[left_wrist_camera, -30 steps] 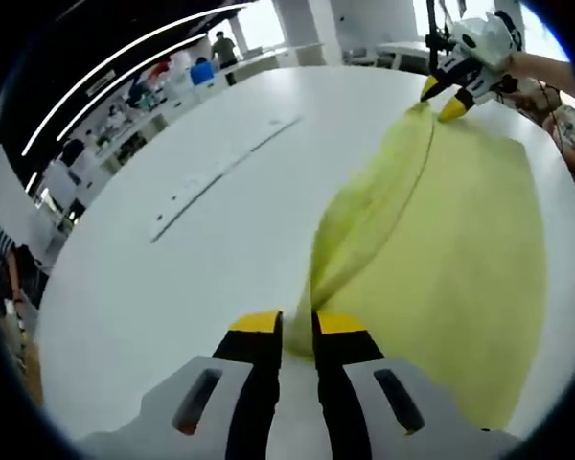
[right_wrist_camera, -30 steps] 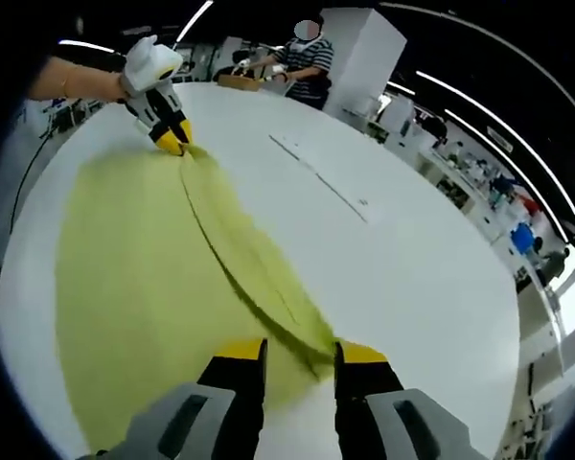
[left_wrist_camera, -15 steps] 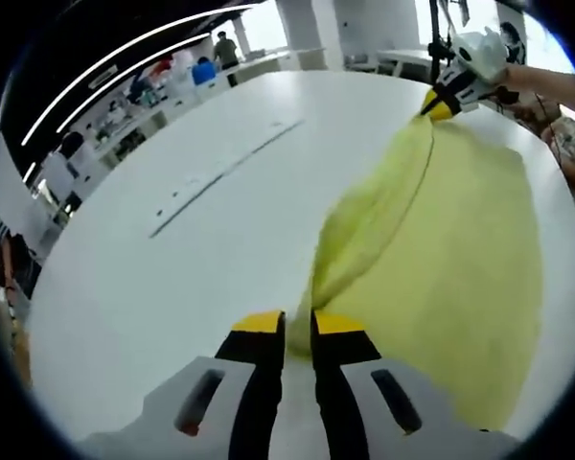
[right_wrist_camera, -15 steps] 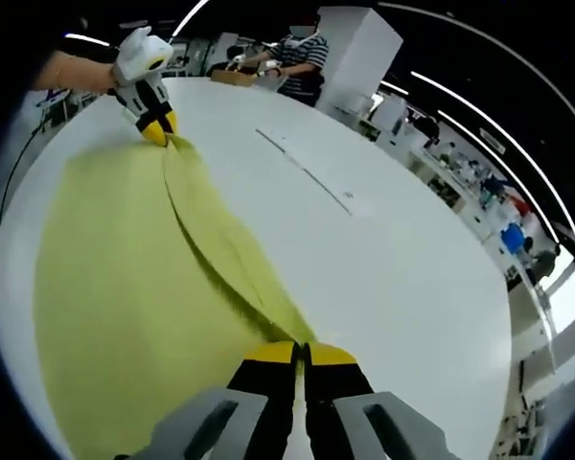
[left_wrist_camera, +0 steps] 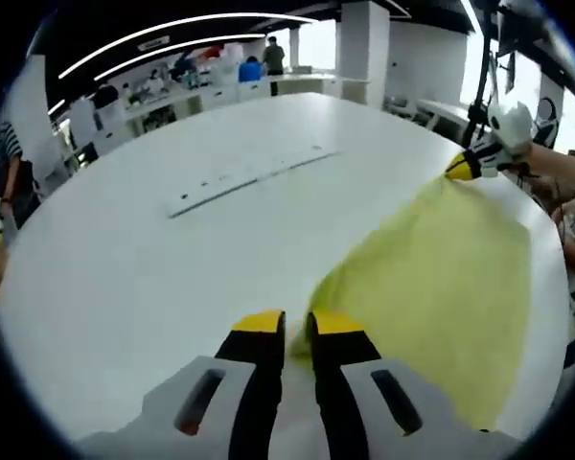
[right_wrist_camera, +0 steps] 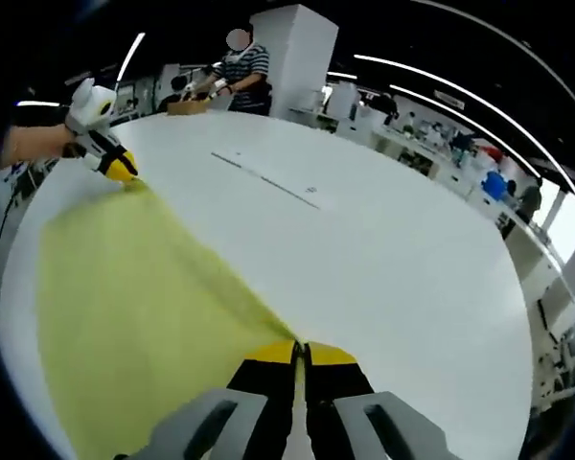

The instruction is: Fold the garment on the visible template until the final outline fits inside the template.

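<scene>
A yellow-green garment (left_wrist_camera: 431,287) lies spread on the round white table (left_wrist_camera: 153,268), stretched taut between the two grippers. My left gripper (left_wrist_camera: 297,324) is shut on one corner of the garment in the left gripper view. Across the cloth, the right gripper (left_wrist_camera: 463,169) pinches the far corner. In the right gripper view the garment (right_wrist_camera: 134,307) runs from my right gripper (right_wrist_camera: 300,353), shut on its near corner, to the left gripper (right_wrist_camera: 123,173) at the far corner. A faint line of template marks (left_wrist_camera: 249,172) crosses the table beyond the cloth, also seen as template marks (right_wrist_camera: 268,182).
A person in a striped shirt (right_wrist_camera: 232,67) stands behind the table by a white pillar (right_wrist_camera: 292,53). Workbenches with equipment (right_wrist_camera: 441,134) line the room's edge. A sleeve and hand (left_wrist_camera: 565,172) hold the right gripper.
The right gripper has shut on the garment's corner. Both grippers lifted and pulled the folded edge taut, so the loose fold ridge has flattened. Both views have swung.
</scene>
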`<state>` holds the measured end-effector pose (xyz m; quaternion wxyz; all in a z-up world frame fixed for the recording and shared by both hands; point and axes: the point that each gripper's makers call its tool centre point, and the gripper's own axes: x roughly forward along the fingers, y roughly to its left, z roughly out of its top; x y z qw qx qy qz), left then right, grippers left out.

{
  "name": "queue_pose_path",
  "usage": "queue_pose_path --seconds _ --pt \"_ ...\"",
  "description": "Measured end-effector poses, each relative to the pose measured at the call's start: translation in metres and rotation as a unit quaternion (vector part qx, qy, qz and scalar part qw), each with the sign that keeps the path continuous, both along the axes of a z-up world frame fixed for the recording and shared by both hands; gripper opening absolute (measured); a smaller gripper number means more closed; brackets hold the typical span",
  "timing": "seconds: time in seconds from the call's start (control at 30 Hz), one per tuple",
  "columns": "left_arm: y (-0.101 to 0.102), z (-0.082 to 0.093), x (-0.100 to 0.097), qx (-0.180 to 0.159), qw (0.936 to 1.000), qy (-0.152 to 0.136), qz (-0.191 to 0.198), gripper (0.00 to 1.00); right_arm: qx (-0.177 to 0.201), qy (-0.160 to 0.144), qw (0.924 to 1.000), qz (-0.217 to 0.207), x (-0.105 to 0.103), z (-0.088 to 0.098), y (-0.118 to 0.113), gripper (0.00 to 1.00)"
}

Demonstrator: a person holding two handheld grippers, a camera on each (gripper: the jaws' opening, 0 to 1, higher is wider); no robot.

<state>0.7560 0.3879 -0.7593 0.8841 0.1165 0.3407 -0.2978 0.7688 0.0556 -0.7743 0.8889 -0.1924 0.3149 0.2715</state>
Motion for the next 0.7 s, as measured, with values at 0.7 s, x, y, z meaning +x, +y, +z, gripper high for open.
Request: queue_pose_path --seconds 0.7 --pt "0.014 0.010 -0.003 0.004 0.9990 -0.008 0.044 0.21 0.028 0.037 0.9980 -0.043 -0.019 0.005 -0.002 0.19"
